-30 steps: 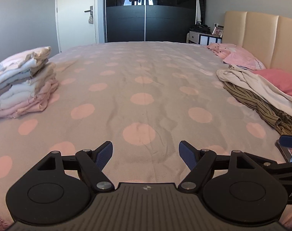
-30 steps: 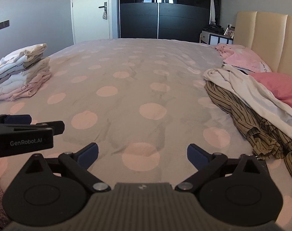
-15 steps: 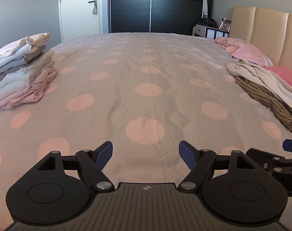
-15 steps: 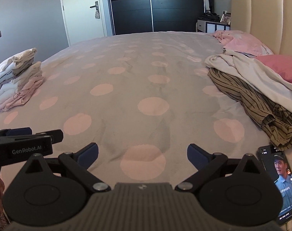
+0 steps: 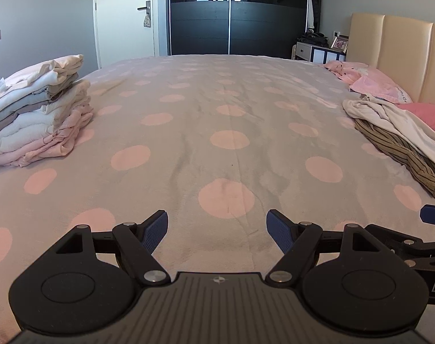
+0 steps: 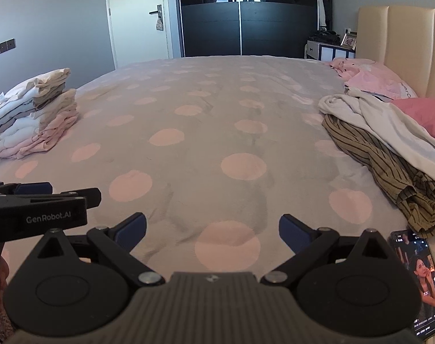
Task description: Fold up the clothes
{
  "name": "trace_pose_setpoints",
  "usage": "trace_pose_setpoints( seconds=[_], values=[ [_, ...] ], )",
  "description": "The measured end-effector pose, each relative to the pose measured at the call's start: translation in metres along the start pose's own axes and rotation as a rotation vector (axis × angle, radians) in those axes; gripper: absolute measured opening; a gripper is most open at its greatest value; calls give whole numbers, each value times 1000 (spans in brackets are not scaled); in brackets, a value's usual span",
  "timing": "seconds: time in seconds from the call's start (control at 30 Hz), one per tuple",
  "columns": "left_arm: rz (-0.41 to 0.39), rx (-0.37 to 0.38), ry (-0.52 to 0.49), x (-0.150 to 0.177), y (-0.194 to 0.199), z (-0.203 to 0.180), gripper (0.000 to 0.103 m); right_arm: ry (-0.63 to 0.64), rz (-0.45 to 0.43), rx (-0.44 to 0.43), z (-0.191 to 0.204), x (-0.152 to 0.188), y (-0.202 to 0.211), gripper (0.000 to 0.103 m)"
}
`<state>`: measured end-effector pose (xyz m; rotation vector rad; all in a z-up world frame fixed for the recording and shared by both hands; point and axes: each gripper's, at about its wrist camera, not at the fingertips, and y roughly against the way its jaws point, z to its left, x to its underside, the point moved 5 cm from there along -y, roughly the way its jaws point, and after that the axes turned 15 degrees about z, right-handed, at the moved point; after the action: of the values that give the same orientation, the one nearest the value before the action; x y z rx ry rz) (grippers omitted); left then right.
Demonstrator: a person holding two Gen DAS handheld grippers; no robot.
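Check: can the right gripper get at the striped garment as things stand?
Probably yes. The right gripper is open and empty, with bare bedspread up to the striped garment. A white garment covers its far side; the phone lies nearby.

A lit phone [image 6: 422,282] lies on the dotted bedspread [image 6: 211,132].

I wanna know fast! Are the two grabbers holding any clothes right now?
Left gripper: open, holding nothing.
Right gripper: open, holding nothing.

Right claw [image 6: 212,228] open over bedspread [image 6: 217,120]; folded stack [image 6: 33,117] left, unfolded clothes [image 6: 389,143] right, phone [image 6: 419,281] beside.
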<state>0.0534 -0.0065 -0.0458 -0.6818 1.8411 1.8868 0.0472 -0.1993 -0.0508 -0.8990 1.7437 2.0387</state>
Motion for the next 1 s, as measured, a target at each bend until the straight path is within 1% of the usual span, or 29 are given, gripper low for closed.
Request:
trace_pose_setpoints(
  seconds=[0.47,0.57,0.77,1.0],
  values=[
    [8,-9,15,2,6,3,75,43,-24,-8,10,2,7,100],
    [13,-14,6,3,5,4,75,46,-22,-11,11,3,7,100],
    [40,-15,20,4,2,5,75,48,-26,-10,12,4,8,100],
    [35,-16,20,5,2,7,75,52,-21,-11,15,4,7,101]
  ],
)
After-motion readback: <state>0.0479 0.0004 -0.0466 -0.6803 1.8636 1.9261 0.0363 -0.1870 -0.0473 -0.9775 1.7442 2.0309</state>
